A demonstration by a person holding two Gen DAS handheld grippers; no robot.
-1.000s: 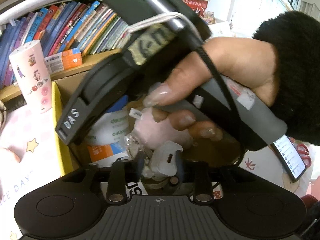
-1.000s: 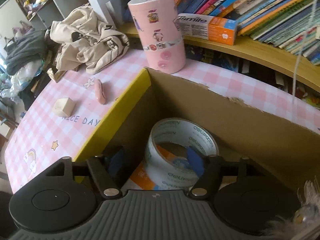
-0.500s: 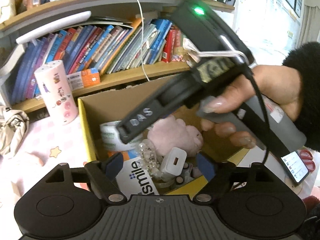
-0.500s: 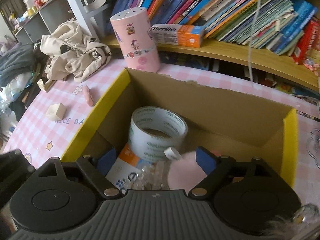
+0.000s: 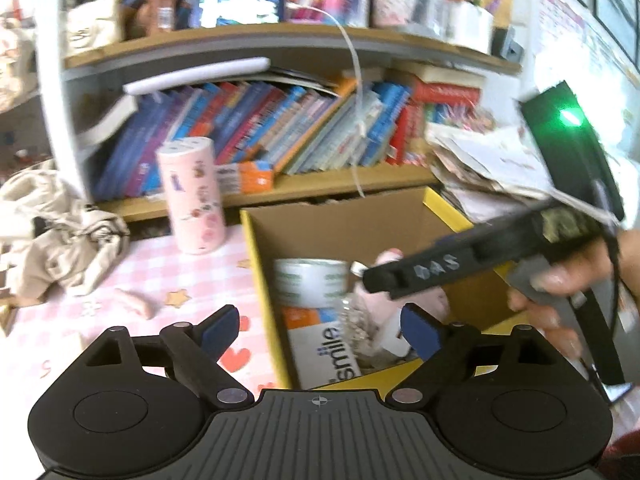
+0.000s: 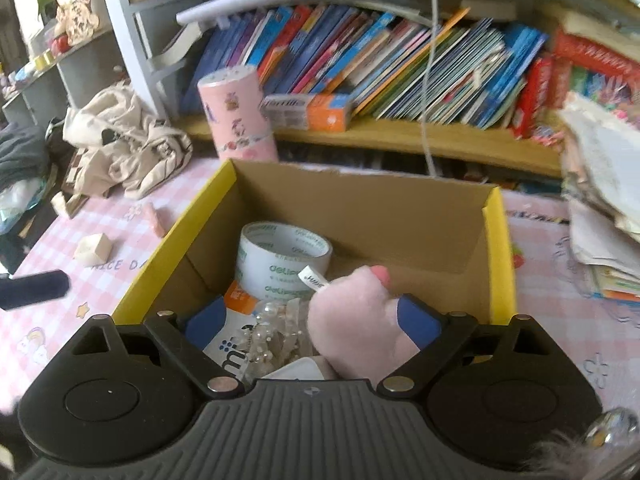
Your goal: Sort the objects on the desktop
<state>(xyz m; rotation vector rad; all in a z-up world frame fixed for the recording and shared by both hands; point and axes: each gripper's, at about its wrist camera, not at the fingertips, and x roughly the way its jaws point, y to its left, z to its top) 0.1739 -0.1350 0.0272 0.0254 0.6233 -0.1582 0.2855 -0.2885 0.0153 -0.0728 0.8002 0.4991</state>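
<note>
A cardboard box [image 5: 260, 280] with a yellow rim [image 6: 180, 232] stands on the pink checked tablecloth. Inside it lie a white tape roll [image 5: 312, 284] [image 6: 284, 256], a pink plush toy [image 6: 352, 320], a toothpaste carton [image 5: 332, 352] and a clump of pearl beads [image 6: 272, 332]. My left gripper [image 5: 320, 330] hovers over the box's near left corner, its jaws opening with nothing held. My right gripper [image 6: 312, 320] hangs above the box, its jaws also opening. The plush shows between its fingers, but the pads do not press on it. A hand [image 5: 560, 300] holds the right gripper.
A pink cylinder [image 5: 194, 196] [image 6: 238, 116] stands behind the box's left corner. A small pink piece [image 5: 134, 302] and a cream cube [image 6: 94, 248] lie on the cloth to the left, near crumpled beige fabric [image 5: 52, 232]. Loose papers [image 6: 600, 184] pile up on the right. A bookshelf [image 6: 400, 132] runs behind.
Both grippers have drawn back and up from inside the box, and their jaws have widened. The white charger near the left fingers and the tape roll between the right fingers stay in the box.
</note>
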